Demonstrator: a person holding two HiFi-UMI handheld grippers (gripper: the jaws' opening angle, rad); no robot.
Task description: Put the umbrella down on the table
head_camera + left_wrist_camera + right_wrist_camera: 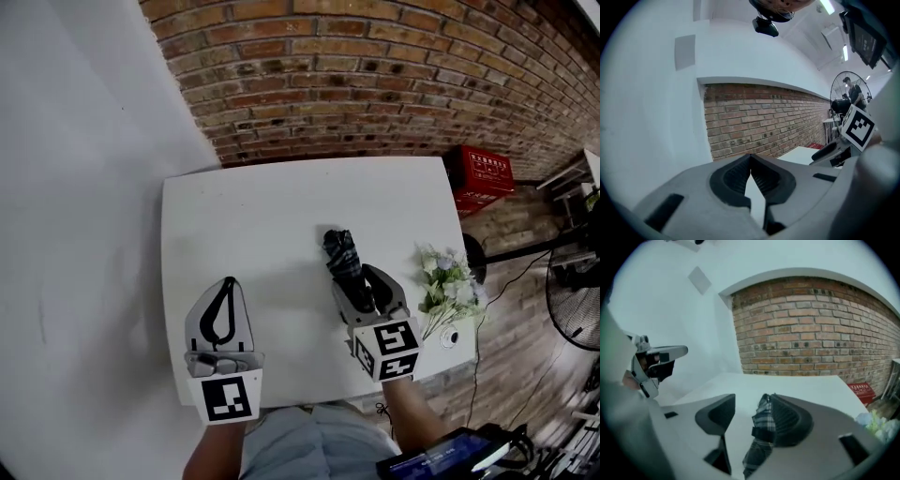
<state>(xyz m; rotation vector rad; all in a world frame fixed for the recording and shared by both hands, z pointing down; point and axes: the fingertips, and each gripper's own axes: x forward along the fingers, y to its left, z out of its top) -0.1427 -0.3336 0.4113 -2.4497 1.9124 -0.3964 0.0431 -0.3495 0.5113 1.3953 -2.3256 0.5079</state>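
The folded umbrella [339,248] lies on the white table [262,216] between the right gripper's [354,279] parted jaws, flowers [450,281] at its 3 o'clock.

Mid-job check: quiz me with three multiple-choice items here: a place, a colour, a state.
1. Where are the flowers? A. right edge of the table B. middle of the table C. floor
2. The crate by the brick wall is: A. blue B. red C. green
3. The jaws of the right gripper are: A. shut empty B. apart, umbrella between them C. shut on flowers
Key: 1 A, head view shows them there; 2 B, plainly red; 3 B, a gap beside the umbrella.
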